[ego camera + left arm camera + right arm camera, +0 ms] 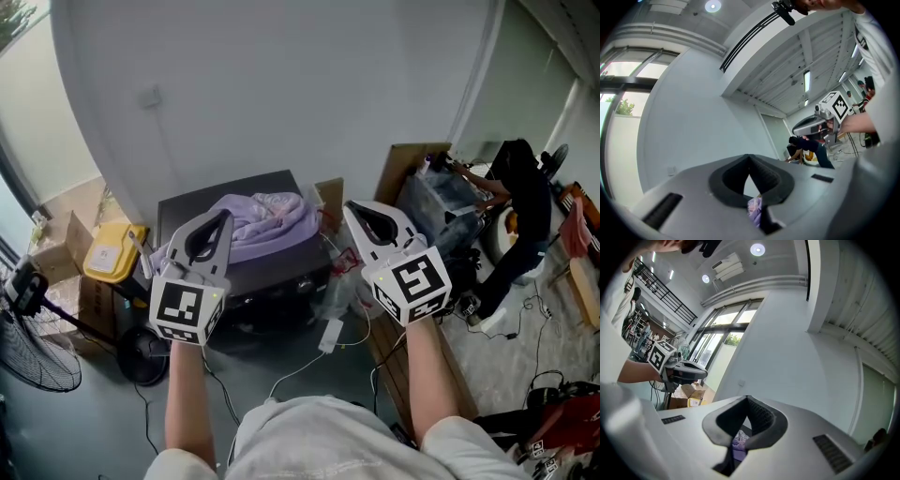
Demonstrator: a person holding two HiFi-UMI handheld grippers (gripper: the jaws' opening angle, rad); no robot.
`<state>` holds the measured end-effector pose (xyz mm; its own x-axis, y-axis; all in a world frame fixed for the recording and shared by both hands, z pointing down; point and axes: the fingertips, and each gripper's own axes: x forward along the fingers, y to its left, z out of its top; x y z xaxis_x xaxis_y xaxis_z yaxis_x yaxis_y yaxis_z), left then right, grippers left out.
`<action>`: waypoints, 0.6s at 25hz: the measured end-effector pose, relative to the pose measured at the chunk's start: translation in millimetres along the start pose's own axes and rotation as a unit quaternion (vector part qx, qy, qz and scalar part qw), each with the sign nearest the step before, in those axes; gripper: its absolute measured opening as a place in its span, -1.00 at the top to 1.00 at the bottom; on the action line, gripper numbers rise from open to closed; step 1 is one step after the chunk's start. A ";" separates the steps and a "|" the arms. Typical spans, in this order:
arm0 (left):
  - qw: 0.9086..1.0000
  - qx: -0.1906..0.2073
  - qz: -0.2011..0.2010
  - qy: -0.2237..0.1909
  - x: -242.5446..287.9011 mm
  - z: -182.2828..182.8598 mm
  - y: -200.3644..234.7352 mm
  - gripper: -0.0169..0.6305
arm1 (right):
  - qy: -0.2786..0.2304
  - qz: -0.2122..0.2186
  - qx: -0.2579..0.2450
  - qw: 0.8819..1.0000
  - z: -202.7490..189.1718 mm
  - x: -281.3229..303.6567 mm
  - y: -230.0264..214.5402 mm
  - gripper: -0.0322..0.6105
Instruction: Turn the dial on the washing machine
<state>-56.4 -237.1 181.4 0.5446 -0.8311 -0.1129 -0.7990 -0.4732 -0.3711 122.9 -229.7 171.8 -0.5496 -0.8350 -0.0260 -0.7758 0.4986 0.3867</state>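
The left gripper [223, 217] and the right gripper [354, 210] are held level and side by side, each with its tips pressed together on nothing. Below them a white power adapter on a cable [331, 335] lies on the floor. Just beyond sits a dark grey box-shaped unit [272, 277], with a crumpled lilac cloth [267, 217] heaped on top. No view shows a dial on it clearly. A yellow plastic container [112, 251] stands to its left, and a plain white wall [281, 84] rises behind.
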 end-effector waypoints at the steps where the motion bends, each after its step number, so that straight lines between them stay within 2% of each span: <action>1: 1.000 -0.001 0.000 0.000 -1.5 0.4 -0.6 0.91 | 0.000 -0.001 0.000 1.000 0.8 -1.2 0.7 0.86; 15: 1.000 -0.013 -0.007 0.010 -15.9 -7.6 -6.0 0.91 | 0.013 -0.002 0.007 1.000 -4.1 -9.9 14.1 0.86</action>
<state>-62.2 -223.3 192.4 0.5510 -0.8297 -0.0897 -0.7978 -0.4922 -0.3481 118.8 -215.3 181.3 -0.5377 -0.8431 -0.0030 -0.7828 0.4979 0.3734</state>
